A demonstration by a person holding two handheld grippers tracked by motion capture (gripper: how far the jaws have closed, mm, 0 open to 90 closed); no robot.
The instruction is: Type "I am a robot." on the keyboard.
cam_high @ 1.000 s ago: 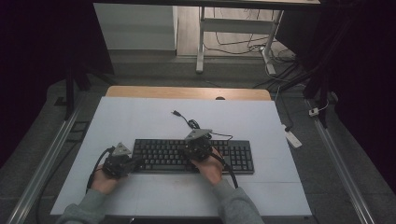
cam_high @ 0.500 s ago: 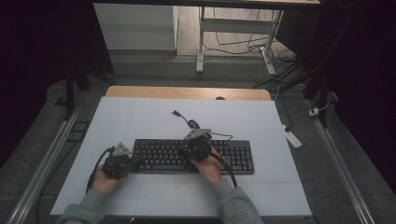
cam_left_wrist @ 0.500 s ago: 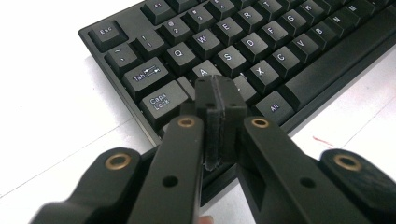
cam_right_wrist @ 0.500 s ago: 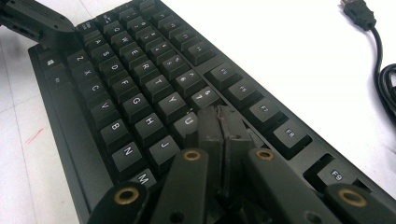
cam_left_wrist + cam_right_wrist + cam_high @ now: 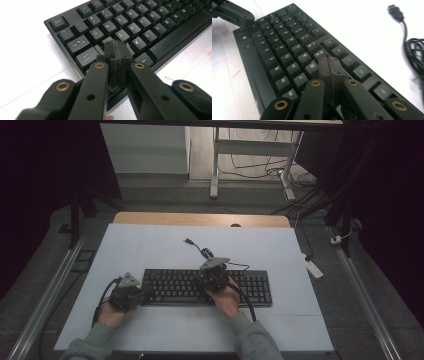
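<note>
Hardly anything is changing: both grippers are staying clenched, empty, over the flat black plastic keyboard (image 5: 207, 287). The left gripper (image 5: 117, 51) is pressing near A, the right gripper (image 5: 329, 65) near J; typing is continuing.

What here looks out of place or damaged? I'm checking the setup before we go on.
Nothing looks damaged. The keyboard lies square on the table. Its cable lies loose behind it, the plug connected to nothing. Faint red marks stain the tabletop. Both grippers, left and right, are shut over the keys.
</note>
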